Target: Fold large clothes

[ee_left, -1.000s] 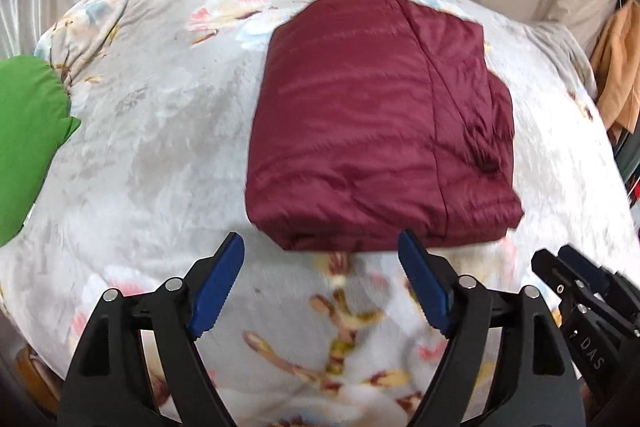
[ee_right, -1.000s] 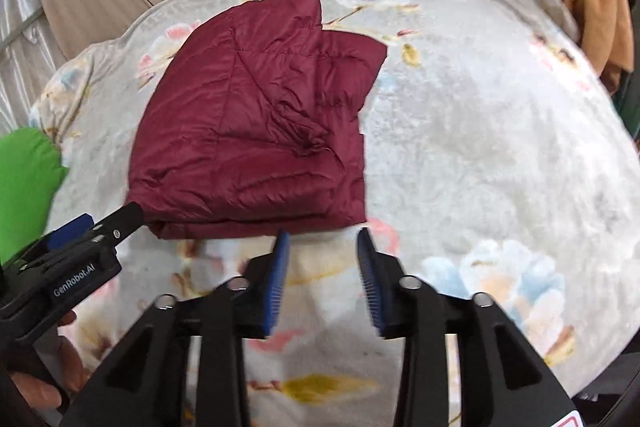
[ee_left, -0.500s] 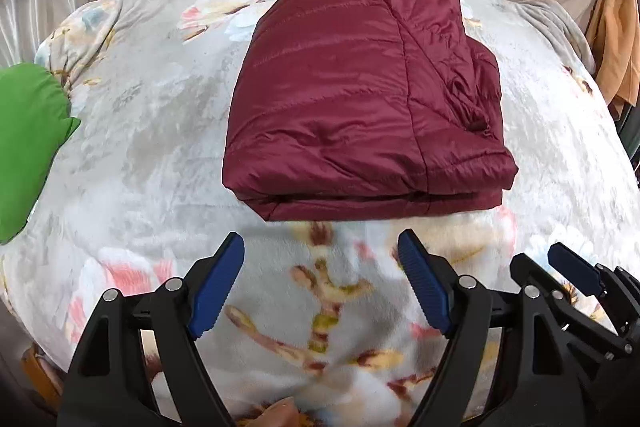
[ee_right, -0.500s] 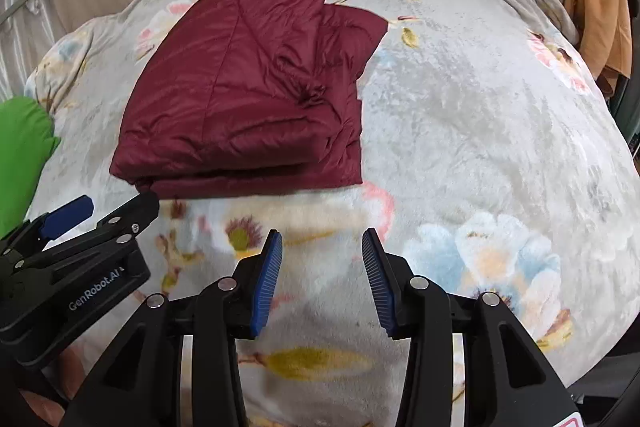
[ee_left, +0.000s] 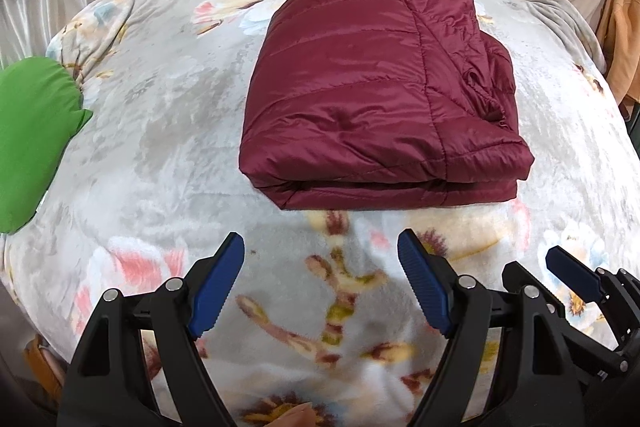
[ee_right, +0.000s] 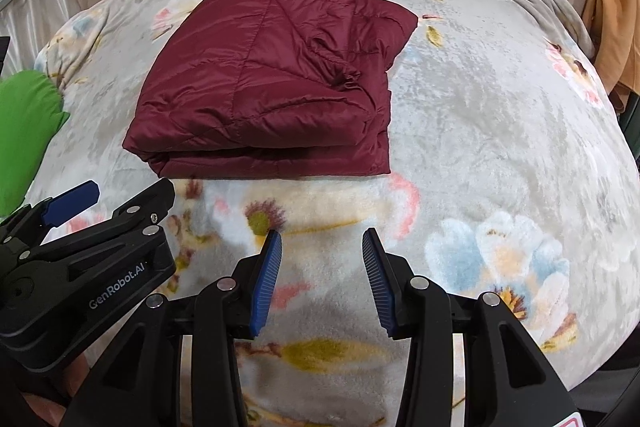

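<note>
Folded maroon quilted puffer jacket [ee_left: 376, 99] at frame centre; left gripper [ee_left: 320, 287] wide, right gripper [ee_right: 320, 279] narrower, both empty. Likely to puff open: slippery padded layers, loose bunched edge at right.

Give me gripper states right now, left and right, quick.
Left gripper: open, empty, short of the folded maroon jacket.
Right gripper: open, empty, above the floral blanket, not touching the jacket.
</note>
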A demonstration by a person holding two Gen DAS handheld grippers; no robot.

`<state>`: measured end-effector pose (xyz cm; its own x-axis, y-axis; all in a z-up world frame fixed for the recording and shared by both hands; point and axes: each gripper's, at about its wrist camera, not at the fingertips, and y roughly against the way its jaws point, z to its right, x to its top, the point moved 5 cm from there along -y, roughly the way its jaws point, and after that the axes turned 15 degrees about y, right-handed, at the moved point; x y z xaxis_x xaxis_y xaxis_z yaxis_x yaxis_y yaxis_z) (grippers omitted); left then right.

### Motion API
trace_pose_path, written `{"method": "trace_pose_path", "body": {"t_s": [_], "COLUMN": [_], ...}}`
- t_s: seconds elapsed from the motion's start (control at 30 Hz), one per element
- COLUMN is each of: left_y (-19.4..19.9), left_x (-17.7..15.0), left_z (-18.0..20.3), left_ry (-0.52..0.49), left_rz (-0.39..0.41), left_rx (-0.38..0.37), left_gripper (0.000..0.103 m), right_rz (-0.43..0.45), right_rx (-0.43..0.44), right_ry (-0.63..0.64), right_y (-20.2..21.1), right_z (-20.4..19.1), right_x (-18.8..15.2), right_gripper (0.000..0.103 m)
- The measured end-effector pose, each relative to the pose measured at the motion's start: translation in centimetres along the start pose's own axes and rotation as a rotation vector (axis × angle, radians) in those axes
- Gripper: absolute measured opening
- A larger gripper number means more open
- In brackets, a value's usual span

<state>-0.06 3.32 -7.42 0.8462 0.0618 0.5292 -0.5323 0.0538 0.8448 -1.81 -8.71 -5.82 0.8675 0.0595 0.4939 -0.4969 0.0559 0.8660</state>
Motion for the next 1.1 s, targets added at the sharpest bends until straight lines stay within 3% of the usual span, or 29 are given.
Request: {"method": "trace_pose_path", "body": {"t_s": [0.47,0.77,1.1], "left_y": [0.0,-0.3,-0.6], "left_x": [0.0,0.3,-0.2], "left_z": [0.0,-0.8,0.3], "left_ry": [-0.003,0.036,-0.001], "left_rz": [0.002,0.001,-0.006], "left_rx": [-0.008,0.032,0.025], "left_gripper": [0.073,0.074,0.073], "right_rz": [0.001,0.009,0.018], "right_rx": [-0.006,-0.036,-0.034], "right_ry": [0.011,-0.02,-0.006], "right_y": [0.0,0.1,0.1], "right_z": [-0.7,0.3,-0.1], "right_x": [0.1,0.1,0.6], "right_gripper": [0.042,0.042,0.042]}}
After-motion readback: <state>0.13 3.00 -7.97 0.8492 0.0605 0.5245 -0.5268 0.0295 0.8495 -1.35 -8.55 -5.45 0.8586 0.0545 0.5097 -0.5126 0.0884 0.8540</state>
